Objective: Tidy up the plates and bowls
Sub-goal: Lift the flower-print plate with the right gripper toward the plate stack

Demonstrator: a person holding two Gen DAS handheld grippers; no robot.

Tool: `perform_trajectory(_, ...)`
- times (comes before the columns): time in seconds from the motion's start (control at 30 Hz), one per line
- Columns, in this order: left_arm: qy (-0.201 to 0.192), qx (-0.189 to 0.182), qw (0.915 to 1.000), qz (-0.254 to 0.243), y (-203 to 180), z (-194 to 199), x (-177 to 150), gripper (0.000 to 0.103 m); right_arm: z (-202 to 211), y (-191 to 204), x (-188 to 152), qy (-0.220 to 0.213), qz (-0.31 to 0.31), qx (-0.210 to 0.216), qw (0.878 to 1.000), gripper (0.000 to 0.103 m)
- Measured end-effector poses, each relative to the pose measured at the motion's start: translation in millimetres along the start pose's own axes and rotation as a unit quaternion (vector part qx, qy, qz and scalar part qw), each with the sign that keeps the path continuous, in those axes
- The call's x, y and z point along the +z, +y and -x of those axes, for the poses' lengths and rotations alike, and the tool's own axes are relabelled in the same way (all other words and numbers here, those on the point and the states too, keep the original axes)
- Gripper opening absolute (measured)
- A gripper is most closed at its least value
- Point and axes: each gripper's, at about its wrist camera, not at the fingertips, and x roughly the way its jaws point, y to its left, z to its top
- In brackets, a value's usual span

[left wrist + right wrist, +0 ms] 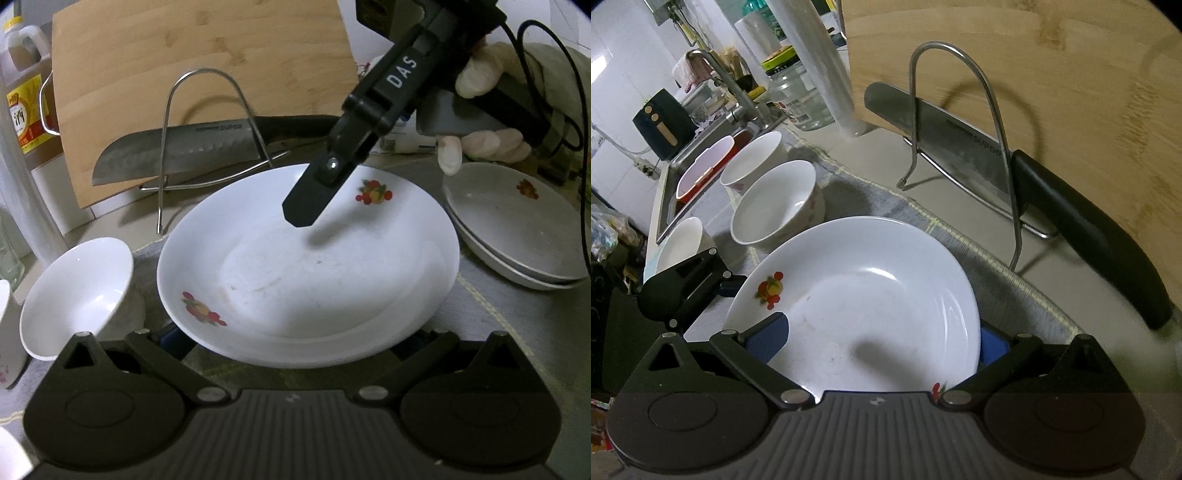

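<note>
Both tools straddle the fruit-print plate (306, 258), the right tool (882, 339) spread around its rim and the left tool (295, 339) spread wide at the near edge, seemingly to lift it toward the plate stack (517, 229) beside it.

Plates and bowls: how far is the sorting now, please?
Done: two fruit-print plates lie stacked. In hand: another fruit-print plate sits between the open right tongs, not yet on that stack. Left: the white bowls stand separately, and one tilted bowl leans beside the plate.
</note>
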Motion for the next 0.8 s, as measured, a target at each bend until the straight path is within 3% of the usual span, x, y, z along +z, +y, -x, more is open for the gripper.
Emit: perform_trajectory(0.8, -0.003, -0.011, 0.9998, -0.019, -41, 50, 3, 0.103, 52, 37, -56, -0.025, -0.011, -0.008, 1.0, 0.103)
